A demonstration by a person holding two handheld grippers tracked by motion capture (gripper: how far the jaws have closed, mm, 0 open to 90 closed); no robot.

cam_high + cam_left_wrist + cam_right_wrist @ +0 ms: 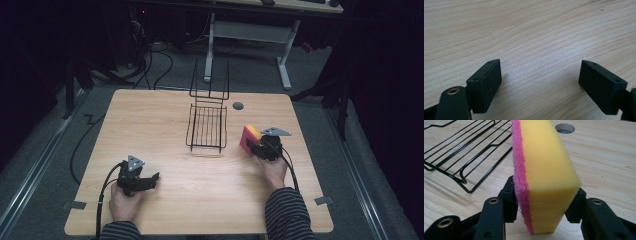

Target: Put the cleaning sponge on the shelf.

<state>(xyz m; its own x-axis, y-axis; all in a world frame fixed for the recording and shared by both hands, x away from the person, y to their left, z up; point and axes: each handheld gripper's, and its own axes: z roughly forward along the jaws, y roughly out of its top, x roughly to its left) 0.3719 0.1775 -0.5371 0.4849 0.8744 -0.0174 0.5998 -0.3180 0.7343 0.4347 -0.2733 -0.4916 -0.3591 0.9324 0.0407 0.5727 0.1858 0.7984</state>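
A pale wooden table [165, 125] stands on grey carpet in a dim room, cables trailing across the floor behind it and a white-legged desk [250, 37] farther back. Near the far middle of the top sits a black wire rack [207, 127], with a round cable hole [238, 106] just beside it.

The right gripper view brings the sponge [544, 170] up close (yellow foam with a pink scouring face on one side), standing on edge, with the rack's bars off to its left; the left gripper view gives bare wood grain between two black jaws set wide apart.

From above, the right gripper [256, 145] is clamped on the sponge [248, 138] at the table's right, just right of the rack. The left gripper [150, 178] gapes empty, low over the near left, its hand [125, 202] resting by the table's edge.
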